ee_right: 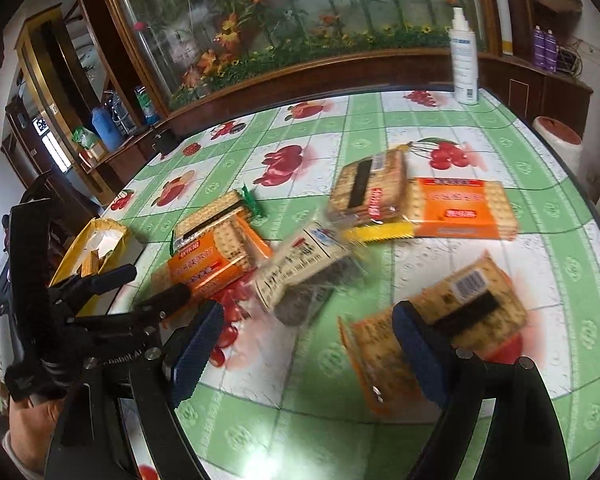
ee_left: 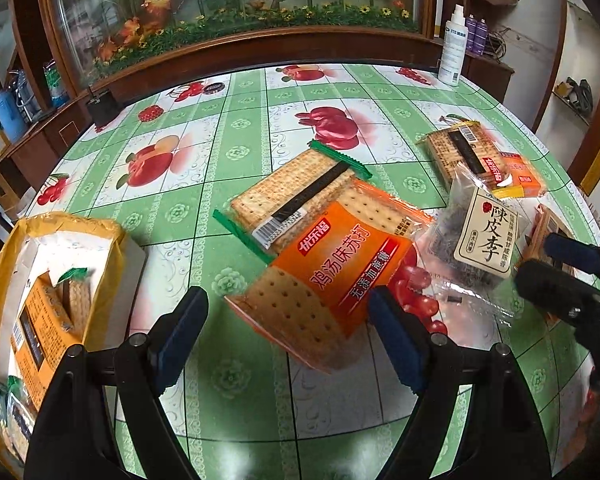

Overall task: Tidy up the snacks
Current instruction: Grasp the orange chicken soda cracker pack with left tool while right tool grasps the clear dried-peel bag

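Several snack packs lie on the fruit-pattern table (ee_left: 228,128). My left gripper (ee_left: 288,332) is open and empty, its jaws astride the near end of an orange cracker pack (ee_left: 332,272). That pack overlaps a green-trimmed cracker pack (ee_left: 296,192). A clear bag of dried plums (ee_left: 476,236) lies to the right. My right gripper (ee_right: 312,348) is open and empty above the table, beside another orange cracker pack (ee_right: 440,320). The plum bag (ee_right: 304,276) lies ahead of it. Two more cracker packs (ee_right: 368,192) (ee_right: 464,208) lie farther back.
A yellow box (ee_left: 60,264) holding cracker packs stands at the table's left edge. A white spray bottle (ee_left: 454,48) stands at the far right. A small black object (ee_left: 102,106) sits at the far left edge. A wooden-framed glass panel (ee_left: 236,8) rises behind the table.
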{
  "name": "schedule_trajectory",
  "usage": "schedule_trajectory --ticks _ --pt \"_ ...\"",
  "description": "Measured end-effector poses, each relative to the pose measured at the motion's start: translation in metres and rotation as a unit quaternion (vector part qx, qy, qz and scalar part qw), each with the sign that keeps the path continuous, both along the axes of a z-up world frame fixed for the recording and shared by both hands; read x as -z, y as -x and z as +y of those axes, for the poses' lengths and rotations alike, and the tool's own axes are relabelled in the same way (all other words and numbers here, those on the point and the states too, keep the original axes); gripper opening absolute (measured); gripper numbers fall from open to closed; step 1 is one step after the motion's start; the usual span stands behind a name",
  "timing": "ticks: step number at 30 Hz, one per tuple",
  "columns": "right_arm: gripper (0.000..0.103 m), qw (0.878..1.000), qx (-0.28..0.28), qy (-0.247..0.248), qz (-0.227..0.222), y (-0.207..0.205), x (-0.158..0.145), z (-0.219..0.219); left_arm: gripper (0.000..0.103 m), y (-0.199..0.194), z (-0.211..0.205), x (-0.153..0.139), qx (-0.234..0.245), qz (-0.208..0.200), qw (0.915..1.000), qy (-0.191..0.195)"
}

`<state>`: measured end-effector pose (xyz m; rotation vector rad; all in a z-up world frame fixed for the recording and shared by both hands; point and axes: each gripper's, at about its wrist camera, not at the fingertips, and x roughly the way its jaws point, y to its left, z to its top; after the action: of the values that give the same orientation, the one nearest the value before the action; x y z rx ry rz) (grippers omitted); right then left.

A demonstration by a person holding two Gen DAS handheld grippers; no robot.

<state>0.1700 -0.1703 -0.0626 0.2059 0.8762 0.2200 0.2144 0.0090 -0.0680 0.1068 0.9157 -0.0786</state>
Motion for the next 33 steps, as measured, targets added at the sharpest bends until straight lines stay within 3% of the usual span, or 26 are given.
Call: schedule_trajectory --ticks 9,13,17,19,24,28,33 --pt "0.088 0.998 0.041 -0.009 0.039 -0.043 0.019 0.009 0.084 -0.013 -0.008 0.008 0.014 0.014 0.9997 0.012" --pt "0.087 0.998 0.049 0.012 0.045 -0.053 0.027 0.007 0.086 -0.021 -0.016 0.009 0.028 0.025 0.9992 0.017" --pt "0.075 0.999 0.016 0.029 0.040 -0.051 0.027 0.007 0.087 -0.012 -0.027 0.016 0.074 0.057 0.9952 0.029" --pt "0.075 0.999 0.006 0.035 0.040 -0.048 0.026 0.001 0.087 -0.004 -0.034 0.014 0.092 0.054 0.9941 0.016" --pt "0.075 0.999 -0.001 0.015 0.044 -0.044 0.026 -0.017 0.087 -0.015 -0.038 0.003 0.085 0.036 0.9957 -0.011" --pt "0.076 0.999 -0.001 0.007 0.039 -0.044 0.027 -0.020 0.087 -0.035 -0.048 0.010 0.114 0.048 0.9907 -0.056" --pt "0.076 0.999 -0.003 0.006 0.032 -0.046 0.027 -0.020 0.089 -0.053 -0.063 0.013 0.152 0.053 0.9849 -0.065"
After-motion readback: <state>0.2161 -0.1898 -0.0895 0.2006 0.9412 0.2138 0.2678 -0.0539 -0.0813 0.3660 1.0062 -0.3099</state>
